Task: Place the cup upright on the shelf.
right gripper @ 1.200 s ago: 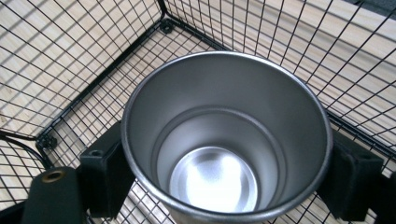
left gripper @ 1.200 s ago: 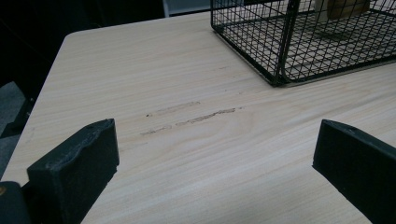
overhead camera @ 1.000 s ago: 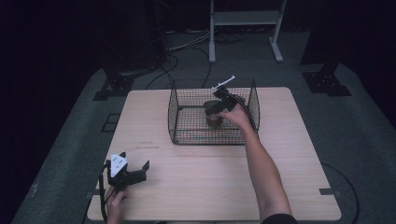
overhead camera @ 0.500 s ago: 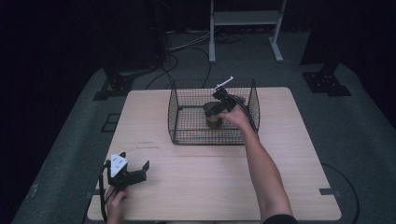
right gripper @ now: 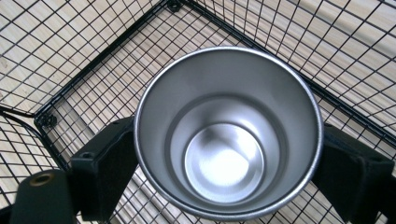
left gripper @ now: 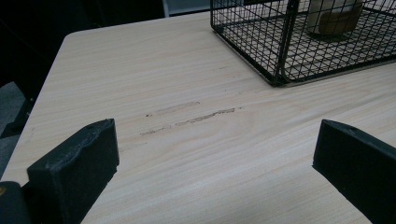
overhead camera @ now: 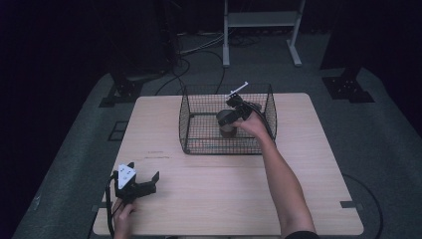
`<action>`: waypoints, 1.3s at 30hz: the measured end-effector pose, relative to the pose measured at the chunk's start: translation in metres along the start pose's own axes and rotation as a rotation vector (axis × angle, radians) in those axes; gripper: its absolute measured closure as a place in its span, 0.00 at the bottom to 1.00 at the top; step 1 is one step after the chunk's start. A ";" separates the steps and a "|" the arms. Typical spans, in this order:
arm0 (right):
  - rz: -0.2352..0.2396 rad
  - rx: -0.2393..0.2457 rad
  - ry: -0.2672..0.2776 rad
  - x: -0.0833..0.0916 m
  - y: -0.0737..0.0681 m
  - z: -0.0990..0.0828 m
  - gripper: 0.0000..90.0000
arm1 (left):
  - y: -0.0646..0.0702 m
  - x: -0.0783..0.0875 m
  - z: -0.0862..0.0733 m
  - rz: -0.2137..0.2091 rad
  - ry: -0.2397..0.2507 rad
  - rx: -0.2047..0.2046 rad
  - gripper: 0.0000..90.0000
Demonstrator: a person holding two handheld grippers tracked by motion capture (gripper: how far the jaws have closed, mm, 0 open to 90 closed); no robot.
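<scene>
Work here is about a shiny metal cup and a black wire basket on the desk.

On the left, the left hand-held gripper rests low near the front corner of the desk, with a hand behind it. Its two black jaws stand wide apart and hold nothing. In the left gripper view, bare wood with a few dark scratch marks lies between them. It is well apart from the basket and has no part in the job right now.

In the middle, the basket stands toward the back of the desk with its top open. The cup is inside it, upright, mouth up, and empty.

On the right, the right hand-held gripper reaches down into the basket from above. Its jaws press on both sides of the cup, so it has the cup held tight. I cannot tell if the cup's bottom touches the basket floor or hangs just above it.

So the cup is in the basket and in a firm grip. What seems left is either to let go and pull out, or to lift the cup up and out.

The wire walls stand close around the gripper and could get bumped. A cable hangs over the basket's far rim too, and might catch. Beyond the desk, a metal stand and floor cables are far away.
</scene>
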State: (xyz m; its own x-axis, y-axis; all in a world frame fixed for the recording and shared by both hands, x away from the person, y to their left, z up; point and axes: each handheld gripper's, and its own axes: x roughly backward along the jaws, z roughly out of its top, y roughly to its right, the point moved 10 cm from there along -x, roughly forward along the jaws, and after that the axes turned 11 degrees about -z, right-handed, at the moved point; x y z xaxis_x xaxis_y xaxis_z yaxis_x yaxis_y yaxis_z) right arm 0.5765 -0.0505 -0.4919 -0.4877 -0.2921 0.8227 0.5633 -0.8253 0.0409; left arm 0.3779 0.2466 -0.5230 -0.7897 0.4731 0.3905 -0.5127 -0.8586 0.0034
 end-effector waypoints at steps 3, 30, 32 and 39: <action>-0.008 -0.005 -0.004 0.001 0.001 -0.001 0.15 | 0.000 0.000 0.000 0.001 0.000 -0.002 0.00; 0.015 -0.034 0.129 0.048 0.009 0.013 0.15 | 0.000 -0.001 0.000 0.000 -0.008 -0.002 0.00; 0.027 -0.031 0.158 0.056 0.008 0.016 0.15 | 0.001 -0.001 -0.001 0.001 -0.010 -0.003 0.00; 0.043 -0.013 0.199 0.078 0.004 0.016 0.15 | 0.000 0.000 -0.001 0.000 -0.012 -0.005 0.00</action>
State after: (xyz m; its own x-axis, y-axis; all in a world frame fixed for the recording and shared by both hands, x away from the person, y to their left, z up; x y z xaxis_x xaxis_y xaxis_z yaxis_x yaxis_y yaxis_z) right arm 0.5514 -0.0692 -0.4185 -0.5864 -0.4160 0.6951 0.5787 -0.8156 0.0001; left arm 0.3778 0.2463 -0.5239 -0.7856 0.4706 0.4016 -0.5143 -0.8576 -0.0012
